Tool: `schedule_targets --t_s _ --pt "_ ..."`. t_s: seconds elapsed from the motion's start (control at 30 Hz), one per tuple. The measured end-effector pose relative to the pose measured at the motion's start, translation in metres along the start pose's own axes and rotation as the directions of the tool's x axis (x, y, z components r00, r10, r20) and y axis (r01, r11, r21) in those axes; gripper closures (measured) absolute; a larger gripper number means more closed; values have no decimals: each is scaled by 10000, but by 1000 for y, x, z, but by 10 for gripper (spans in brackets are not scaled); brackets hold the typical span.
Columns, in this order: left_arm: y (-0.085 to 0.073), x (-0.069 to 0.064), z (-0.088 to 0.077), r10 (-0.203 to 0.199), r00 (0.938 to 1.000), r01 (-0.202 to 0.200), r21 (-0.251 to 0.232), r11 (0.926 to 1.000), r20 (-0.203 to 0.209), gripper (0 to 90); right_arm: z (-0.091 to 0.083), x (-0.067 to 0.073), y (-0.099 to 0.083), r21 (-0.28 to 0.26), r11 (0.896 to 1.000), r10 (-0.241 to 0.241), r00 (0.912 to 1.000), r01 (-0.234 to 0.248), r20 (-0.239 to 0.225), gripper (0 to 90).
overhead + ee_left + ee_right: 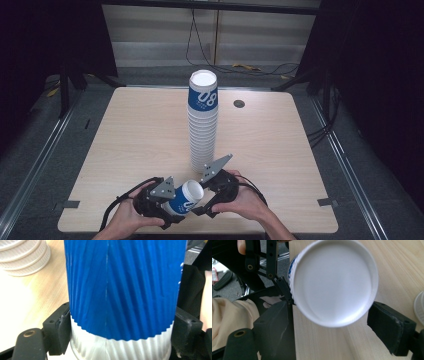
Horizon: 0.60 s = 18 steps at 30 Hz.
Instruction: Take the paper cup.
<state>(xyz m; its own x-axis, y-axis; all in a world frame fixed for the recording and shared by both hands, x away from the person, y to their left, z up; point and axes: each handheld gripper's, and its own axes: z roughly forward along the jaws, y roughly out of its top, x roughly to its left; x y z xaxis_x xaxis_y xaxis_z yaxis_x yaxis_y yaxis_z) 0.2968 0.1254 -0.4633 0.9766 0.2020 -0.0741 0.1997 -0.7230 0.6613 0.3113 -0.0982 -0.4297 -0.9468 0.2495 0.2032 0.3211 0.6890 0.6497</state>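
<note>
- Jaws of the left gripper (120, 322) clamp a blue-and-white paper cup (183, 199) near its base; it lies tilted just above the surface (135, 130) by the near edge.
- Jaws of the right gripper (332, 332) stand wide on either side of the cup's white bottom, not pressing it.
- Behind them, mid-surface, rises a tall cup stack (203, 122).

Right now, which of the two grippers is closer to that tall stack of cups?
Right. The right gripper sits just before the foot of the tall stack; the left gripper, clamped on a single cup, is farther back, to the left.
</note>
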Motion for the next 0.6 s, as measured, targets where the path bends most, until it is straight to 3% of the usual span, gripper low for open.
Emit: schedule_targets --t_s 0.47,0.6 --pt "1 -4 6 219 9997 -222 360 9991 103 186 6 -1 16 817 9956 -423 9984 453 -381 169" --pt "1 -4 7 214 9998 -216 410 9989 50 185 10 -2 19 797 9952 -524 9967 572 -615 203"
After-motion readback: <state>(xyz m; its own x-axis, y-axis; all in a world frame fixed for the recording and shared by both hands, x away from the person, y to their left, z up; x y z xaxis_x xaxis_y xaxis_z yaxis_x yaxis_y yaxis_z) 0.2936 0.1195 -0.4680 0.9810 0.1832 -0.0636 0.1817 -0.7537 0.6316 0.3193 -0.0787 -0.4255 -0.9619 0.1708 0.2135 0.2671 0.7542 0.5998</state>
